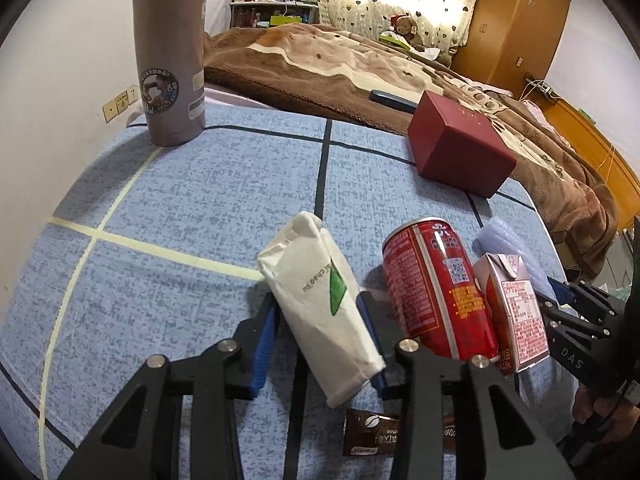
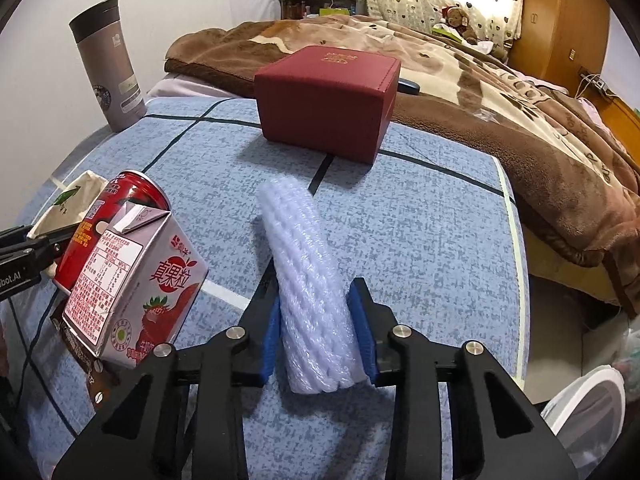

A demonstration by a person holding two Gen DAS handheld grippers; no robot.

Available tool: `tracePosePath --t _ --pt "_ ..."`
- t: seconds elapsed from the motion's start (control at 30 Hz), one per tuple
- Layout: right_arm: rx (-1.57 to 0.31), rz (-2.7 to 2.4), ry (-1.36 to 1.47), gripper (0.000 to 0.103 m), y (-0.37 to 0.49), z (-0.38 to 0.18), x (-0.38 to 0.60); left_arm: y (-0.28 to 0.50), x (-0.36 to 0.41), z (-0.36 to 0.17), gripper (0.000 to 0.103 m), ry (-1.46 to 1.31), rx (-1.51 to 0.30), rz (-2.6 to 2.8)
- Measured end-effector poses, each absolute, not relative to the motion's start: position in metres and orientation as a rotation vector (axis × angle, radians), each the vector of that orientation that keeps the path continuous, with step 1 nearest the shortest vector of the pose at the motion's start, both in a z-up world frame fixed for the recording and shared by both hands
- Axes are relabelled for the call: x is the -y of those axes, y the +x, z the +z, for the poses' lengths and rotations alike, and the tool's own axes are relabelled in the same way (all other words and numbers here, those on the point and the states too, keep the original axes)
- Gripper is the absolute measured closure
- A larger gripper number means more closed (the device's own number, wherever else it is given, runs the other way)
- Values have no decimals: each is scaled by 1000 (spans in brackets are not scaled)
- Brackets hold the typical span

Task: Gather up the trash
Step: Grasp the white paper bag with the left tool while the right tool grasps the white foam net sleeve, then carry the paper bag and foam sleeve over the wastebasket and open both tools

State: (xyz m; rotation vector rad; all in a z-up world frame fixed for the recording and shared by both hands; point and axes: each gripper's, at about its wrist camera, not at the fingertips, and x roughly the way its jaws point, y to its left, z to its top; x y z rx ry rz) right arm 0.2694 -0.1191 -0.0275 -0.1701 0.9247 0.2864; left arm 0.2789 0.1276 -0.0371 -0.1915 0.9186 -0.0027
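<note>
A white paper packet (image 1: 320, 300) with a green triangle sits between the blue pads (image 1: 264, 344) of my left gripper (image 1: 318, 304), which press on both its sides. A white foam net sleeve (image 2: 308, 280) is squeezed between the pads of my right gripper (image 2: 316, 296). Between the two grippers stand a red drink can (image 1: 432, 288) (image 2: 124, 200) and a strawberry milk carton (image 1: 516, 312) (image 2: 136, 284), touching each other. A brown coffee sachet (image 1: 368, 432) (image 2: 96, 384) lies flat near the table's front edge.
The table wears a blue cloth (image 1: 200, 200) with dark and pale lines. A grey thermos (image 1: 172, 60) (image 2: 108, 68) stands at the back left, a dark red box (image 1: 460, 148) (image 2: 324, 100) at the back. A bed with a brown blanket (image 2: 500, 100) lies behind. A white bag (image 2: 588, 408) hangs low right.
</note>
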Motion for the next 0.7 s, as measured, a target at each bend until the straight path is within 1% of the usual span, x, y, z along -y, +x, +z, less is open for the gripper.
tracePosePath --t 0.03,0.1,0.17,0.23,0.27,0.7 --pt "-925 286 -169 71 270 -27 120 278 -128 -36 67 -189 -916 -1" --pt "-924 286 -166 72 269 -27 120 277 -128 -35 69 -182 -912 3" --pt "-922 285 -162 74 269 -27 121 275 -128 -33 73 -167 -903 9" --pt "-913 280 -156 75 268 -26 121 273 -128 -31 80 -161 -899 10" --pt "-911 281 -153 75 267 -26 122 273 -128 -31 81 -160 -897 11" --pt "-873 265 -102 77 255 -17 125 258 -133 -25 82 -169 -880 13"
